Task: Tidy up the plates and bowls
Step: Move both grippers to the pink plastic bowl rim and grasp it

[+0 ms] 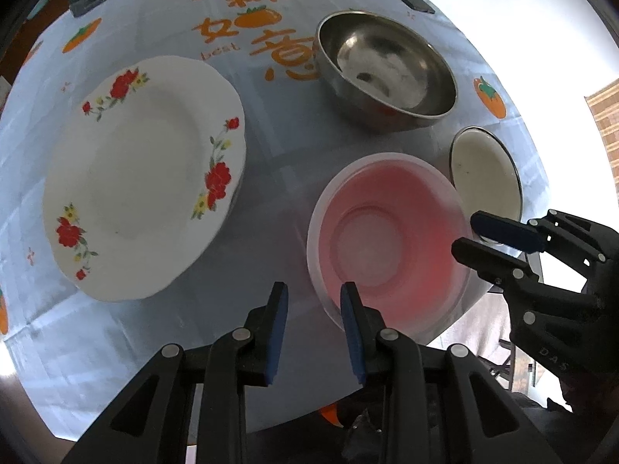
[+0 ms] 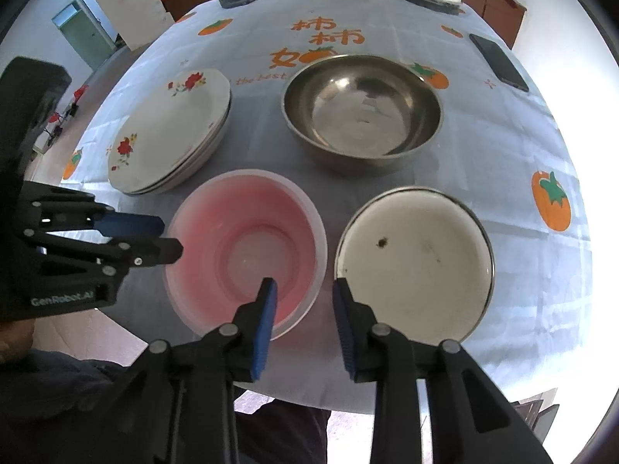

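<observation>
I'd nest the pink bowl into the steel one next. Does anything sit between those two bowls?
Nothing visible does. Bare tablecloth separates the pink bowl from the steel bowl; the plate stack and white dish lie off to either side.

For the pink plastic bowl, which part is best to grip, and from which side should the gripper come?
Grip the pink bowl by its thin upright rim, from above, one finger inside and one outside. It sits mouth-up and is too wide to span. The near-right rim looks safest, probably clear of the white bowl.
</observation>
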Tool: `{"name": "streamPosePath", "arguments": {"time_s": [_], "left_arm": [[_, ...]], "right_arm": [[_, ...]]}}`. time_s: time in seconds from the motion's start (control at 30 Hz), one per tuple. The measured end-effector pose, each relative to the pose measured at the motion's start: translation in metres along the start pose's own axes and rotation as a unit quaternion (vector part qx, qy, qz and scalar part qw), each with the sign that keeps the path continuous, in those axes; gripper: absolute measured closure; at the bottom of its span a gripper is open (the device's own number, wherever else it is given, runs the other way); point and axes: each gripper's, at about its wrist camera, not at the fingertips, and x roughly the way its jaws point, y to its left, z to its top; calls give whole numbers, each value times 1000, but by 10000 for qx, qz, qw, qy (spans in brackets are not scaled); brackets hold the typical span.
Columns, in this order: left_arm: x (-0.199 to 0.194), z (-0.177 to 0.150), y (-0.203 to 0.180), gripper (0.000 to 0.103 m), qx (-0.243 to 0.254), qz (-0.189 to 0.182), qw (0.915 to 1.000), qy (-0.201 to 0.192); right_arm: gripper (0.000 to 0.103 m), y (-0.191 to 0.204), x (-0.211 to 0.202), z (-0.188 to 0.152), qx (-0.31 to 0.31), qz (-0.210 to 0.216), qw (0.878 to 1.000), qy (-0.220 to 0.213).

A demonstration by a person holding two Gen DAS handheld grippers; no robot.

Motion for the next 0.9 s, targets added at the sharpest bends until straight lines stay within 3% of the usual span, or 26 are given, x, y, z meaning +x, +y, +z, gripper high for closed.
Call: {"name": "streamPosePath", "arguments": {"time_s": [0.07,0.9], "left_arm": [[4,2,0,88,-20,-29,10000,64],[-40,12,3,89,66,371,9977,-564]], "right_arm": [[85,4,1,1,-62,-6,10000,-5],[88,15,-12,15,-389,-94,9989,-224]]}}
